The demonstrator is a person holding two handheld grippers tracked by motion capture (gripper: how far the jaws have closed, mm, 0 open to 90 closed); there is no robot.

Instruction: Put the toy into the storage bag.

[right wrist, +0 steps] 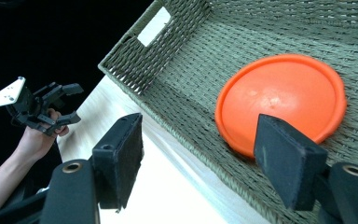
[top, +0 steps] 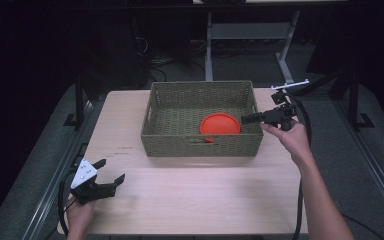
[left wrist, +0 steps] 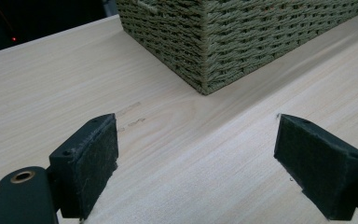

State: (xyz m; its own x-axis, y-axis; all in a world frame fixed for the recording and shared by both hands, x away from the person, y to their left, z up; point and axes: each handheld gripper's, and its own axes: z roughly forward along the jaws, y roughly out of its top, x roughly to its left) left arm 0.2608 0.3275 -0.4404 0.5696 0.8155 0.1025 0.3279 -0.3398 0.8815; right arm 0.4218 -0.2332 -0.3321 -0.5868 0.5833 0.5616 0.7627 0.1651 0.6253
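Right gripper point(top: 245, 119) at basket point(top: 202, 146) right rim, centre frame, jaws apart, empty; orange disc point(top: 220, 124) lies inside. Left gripper point(top: 111, 172) lower left, jaws apart, empty.

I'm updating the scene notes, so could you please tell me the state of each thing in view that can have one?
orange disc: lying flat inside the basket, near its front wall, free of both grippers.
woven basket: upright on the table, open-topped.
right gripper: open, jaws at the basket's right rim, nothing between them.
left gripper: open, holding nothing, over the table's near left corner.
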